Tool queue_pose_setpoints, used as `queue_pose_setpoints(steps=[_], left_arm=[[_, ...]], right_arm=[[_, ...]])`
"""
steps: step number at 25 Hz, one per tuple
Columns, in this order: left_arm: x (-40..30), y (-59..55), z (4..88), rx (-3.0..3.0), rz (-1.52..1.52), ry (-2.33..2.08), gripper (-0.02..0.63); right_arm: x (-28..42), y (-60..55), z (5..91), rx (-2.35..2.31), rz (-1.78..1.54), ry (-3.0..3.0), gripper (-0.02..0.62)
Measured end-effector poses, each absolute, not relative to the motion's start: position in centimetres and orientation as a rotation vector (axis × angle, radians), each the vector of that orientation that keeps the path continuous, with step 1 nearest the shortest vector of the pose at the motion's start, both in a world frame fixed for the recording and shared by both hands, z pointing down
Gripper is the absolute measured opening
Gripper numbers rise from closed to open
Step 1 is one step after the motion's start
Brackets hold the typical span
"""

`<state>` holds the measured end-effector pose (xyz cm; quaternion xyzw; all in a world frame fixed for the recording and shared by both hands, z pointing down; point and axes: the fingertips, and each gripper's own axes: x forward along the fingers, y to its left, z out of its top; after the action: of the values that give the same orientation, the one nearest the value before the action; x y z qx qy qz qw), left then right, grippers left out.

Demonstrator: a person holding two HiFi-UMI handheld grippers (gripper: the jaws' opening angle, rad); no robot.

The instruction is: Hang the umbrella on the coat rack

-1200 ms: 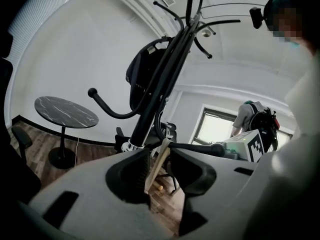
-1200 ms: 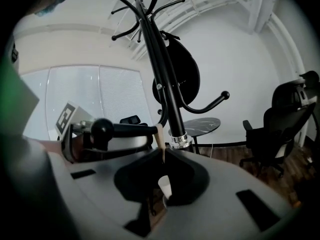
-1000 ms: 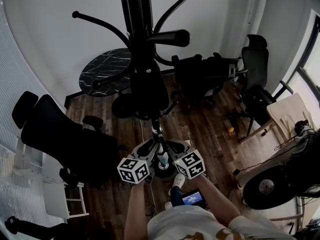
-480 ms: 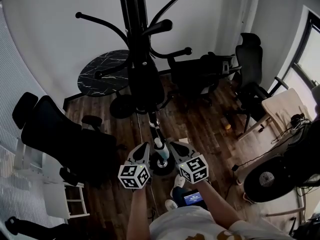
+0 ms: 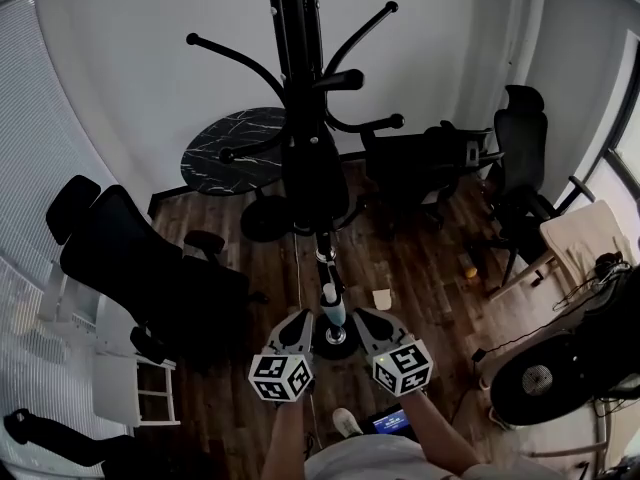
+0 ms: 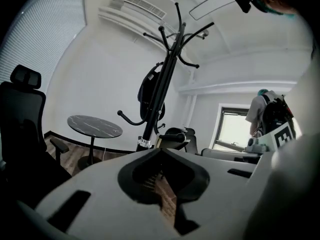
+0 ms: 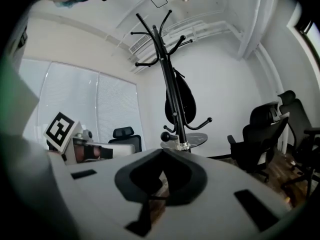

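Observation:
A black coat rack (image 5: 300, 28) stands ahead of me, and a folded black umbrella (image 5: 315, 178) hangs on it against the pole. The umbrella's pale lower end (image 5: 331, 311) dangles just above the rack's round base (image 5: 337, 346). My left gripper (image 5: 297, 318) and right gripper (image 5: 366, 316) sit low in the head view, either side of that end and apart from it. Both are shut with nothing between the jaws. The left gripper (image 6: 161, 151) looks at the rack (image 6: 170, 59) and umbrella (image 6: 150, 91). The right gripper (image 7: 162, 151) sees the same umbrella (image 7: 179, 101).
A round black marble table (image 5: 235, 148) stands behind the rack. Black office chairs stand at left (image 5: 150, 278) and at back right (image 5: 430, 163). A white stool (image 5: 135, 393), a floor fan (image 5: 535, 378) and a small cup (image 5: 382, 298) are on the wood floor. A person (image 6: 267, 111) stands by the window.
Both grippers have drawn back toward me, away from the umbrella's lower end, which they flanked closely a second ago. The umbrella stays hanging on the rack.

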<state>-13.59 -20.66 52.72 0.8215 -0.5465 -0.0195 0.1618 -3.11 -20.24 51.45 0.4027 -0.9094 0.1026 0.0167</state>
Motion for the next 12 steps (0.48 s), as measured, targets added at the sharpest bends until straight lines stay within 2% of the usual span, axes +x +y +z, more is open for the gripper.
queue_pose_setpoints(steps=[12], left_arm=[[-8.9, -14.9, 51.0, 2.311, -0.077, -1.633, 0.020]], right_arm=[[1.4, -14.9, 49.2, 1.169, 0.319, -2.902, 0.012]])
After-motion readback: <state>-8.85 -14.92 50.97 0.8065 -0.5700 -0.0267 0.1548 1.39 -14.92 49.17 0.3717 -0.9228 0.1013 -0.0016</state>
